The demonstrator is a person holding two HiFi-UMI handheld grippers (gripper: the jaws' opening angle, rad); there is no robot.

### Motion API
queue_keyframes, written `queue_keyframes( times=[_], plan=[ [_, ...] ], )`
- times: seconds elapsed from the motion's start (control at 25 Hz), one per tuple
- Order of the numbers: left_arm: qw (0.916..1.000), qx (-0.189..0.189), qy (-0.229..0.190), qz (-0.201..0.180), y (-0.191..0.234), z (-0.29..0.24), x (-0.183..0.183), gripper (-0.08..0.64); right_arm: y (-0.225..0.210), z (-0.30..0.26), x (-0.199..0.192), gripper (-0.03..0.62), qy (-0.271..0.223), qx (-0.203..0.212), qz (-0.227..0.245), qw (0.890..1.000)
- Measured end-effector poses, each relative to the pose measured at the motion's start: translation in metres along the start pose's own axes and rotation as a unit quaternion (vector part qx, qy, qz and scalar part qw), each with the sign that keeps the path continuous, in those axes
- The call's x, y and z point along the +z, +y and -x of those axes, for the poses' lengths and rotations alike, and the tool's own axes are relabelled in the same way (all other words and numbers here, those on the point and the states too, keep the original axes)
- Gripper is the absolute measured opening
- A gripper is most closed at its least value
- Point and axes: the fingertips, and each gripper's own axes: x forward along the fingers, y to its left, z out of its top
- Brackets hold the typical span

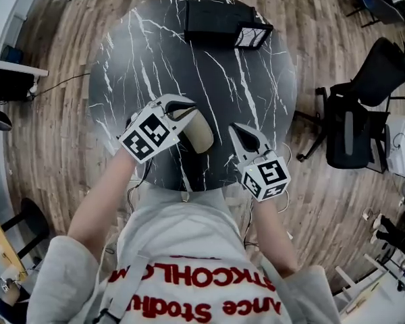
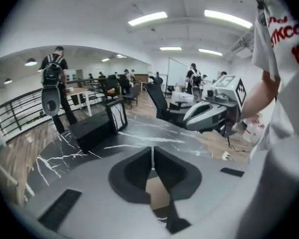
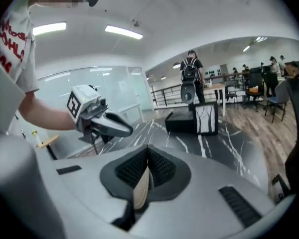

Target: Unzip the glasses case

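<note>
Head view had the glasses case (image 1: 200, 133) at the table's (image 1: 135, 52) 6 o'clock edge, close to my body, its tan shell lying against the left tongs (image 1: 187, 106). Left gripper view showed those tongs closed tip to tip, with tan case material caught low in the gap, so I read them as clamped on the case. The right tongs (image 1: 236, 129) stood just at the case's 3 o'clock, not touching it as far as that view showed. Right gripper view showed them pressed together too, with a thin tan strip (image 3: 141, 185) edge-on between them. Whether it was the zip pull or something else, I couldn't tell. A black box (image 1: 219, 20) sat at the table's 12 o'clock, well clear.

No zip track was visible to me, so I judged the unzipping not yet under way. To do it well, I reckoned the left tongs should hold a firm, steady clamp and turn the case so its zip seam faced the right tongs. The right ones would need to part and close squarely on the pull alone, not on the shell. They should then draw along the seam's curve rather than straight away, going slowly at the corners, where a pull tends to jam or slip free.
</note>
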Motion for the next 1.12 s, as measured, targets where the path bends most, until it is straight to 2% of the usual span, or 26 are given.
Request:
queue_keyframes(
  times=[0.08,0.2,0.36,0.52,0.6,0.72,0.88,1.12],
  plan=[
    [0.9978,0.031,-0.054,0.025,0.010,0.020,0.027,0.009,-0.004,0.005,0.044,0.016,-0.048,-0.021,0.016,0.998],
    [0.9886,0.074,-0.127,0.034,0.013,0.056,0.061,0.008,0.003,0.021,0.098,0.016,-0.113,-0.044,0.035,0.992],
    [0.9702,0.134,-0.196,0.045,0.017,0.102,0.091,0.008,0.016,0.039,0.152,0.015,-0.169,-0.066,0.064,0.981],
    [0.9468,0.195,-0.247,0.069,0.029,0.144,0.106,0.008,0.028,0.045,0.188,0.015,-0.207,-0.073,0.085,0.972],
    [0.9356,0.216,-0.266,0.085,0.033,0.163,0.110,0.008,0.036,0.049,0.200,0.015,-0.222,-0.068,0.090,0.968],
    [0.9237,0.245,-0.282,0.086,0.038,0.186,0.112,0.008,0.045,0.055,0.210,0.015,-0.231,-0.069,0.099,0.965],
    [0.9141,0.270,-0.290,0.084,0.046,0.207,0.118,0.008,0.050,0.059,0.221,0.015,-0.241,-0.069,0.092,0.964],
    [0.9048,0.285,-0.302,0.094,0.053,0.223,0.118,0.008,0.053,0.062,0.229,0.015,-0.246,-0.085,0.092,0.961]
  ],
)
